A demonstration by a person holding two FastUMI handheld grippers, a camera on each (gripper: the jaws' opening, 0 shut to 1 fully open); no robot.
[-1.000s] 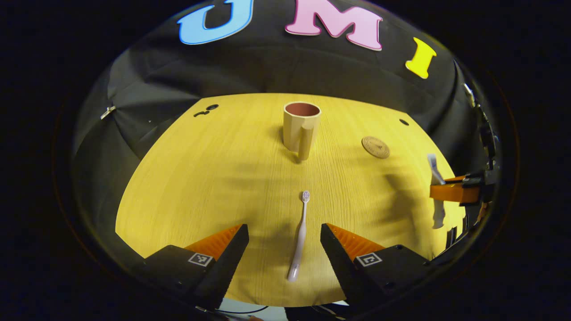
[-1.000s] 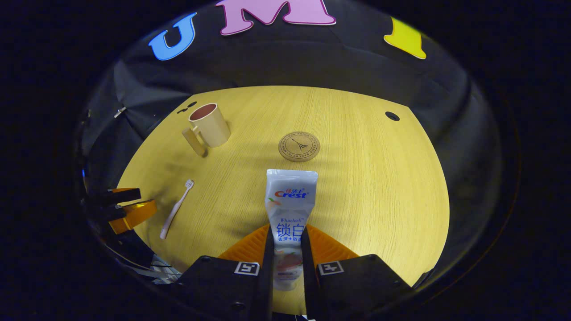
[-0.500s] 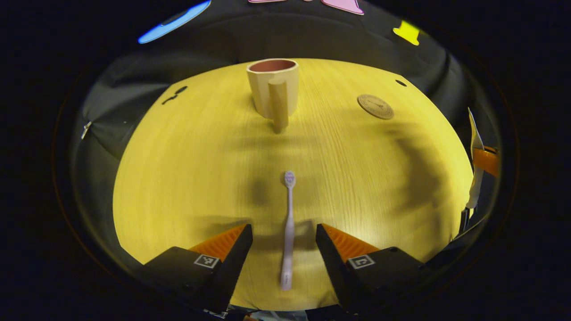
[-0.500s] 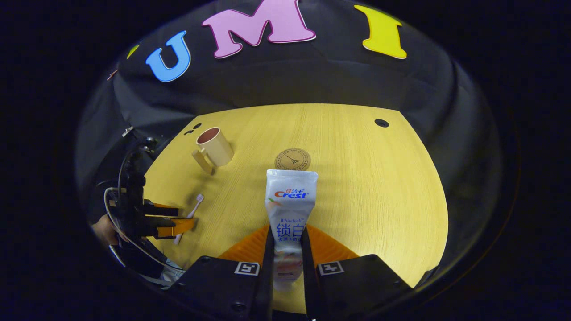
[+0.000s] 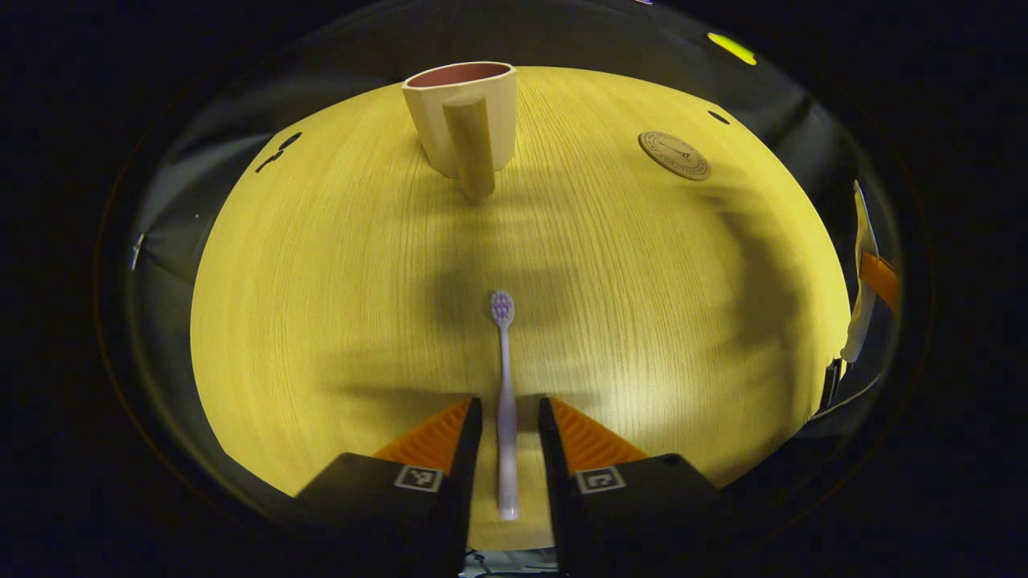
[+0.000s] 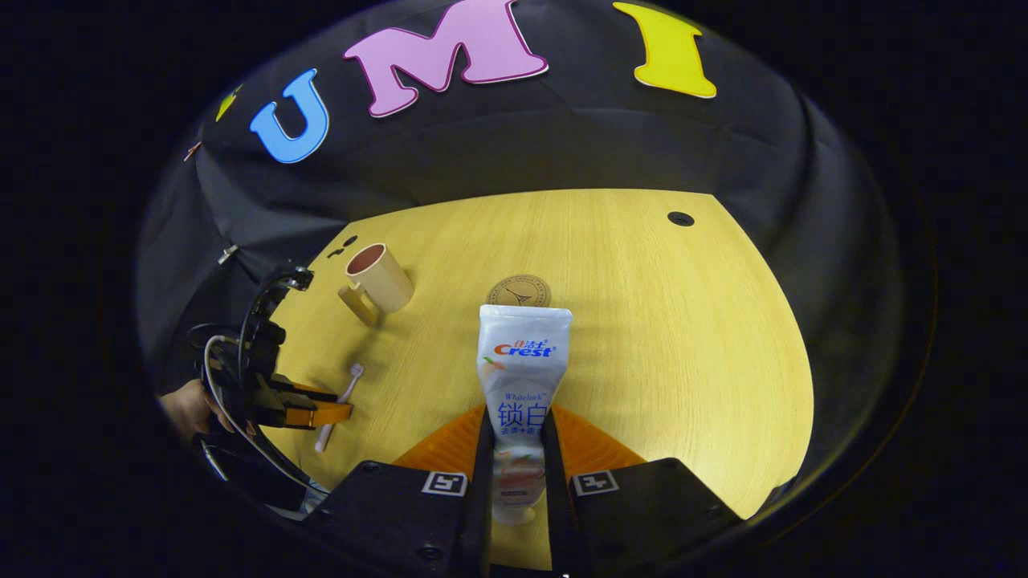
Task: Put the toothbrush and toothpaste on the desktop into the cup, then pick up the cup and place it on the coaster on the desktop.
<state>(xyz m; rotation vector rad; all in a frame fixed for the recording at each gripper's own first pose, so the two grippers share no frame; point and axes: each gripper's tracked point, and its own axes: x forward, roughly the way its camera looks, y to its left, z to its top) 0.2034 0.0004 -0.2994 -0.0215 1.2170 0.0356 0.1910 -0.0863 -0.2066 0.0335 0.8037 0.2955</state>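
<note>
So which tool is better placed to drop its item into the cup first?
Probably right: the right tool already grips the toothpaste clear of the table, while the left tool only straddles the toothbrush lying flat. The cup stands upright.

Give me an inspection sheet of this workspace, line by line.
Surface: wooden desktop, with small dark holes.
Job's things: cup upright, nothing seen inside; coaster bare; toothbrush flat on the desktop, head toward the cup; toothpaste held above the desktop.
Clutter: nothing seen.
Grippers: left tongs straddle the toothbrush handle, nearly closed, contact unclear; right tongs shut on the toothpaste.
Cables: a loop on the left gripper, a hand holding it.
Surroundings: black cloth wall.
</note>
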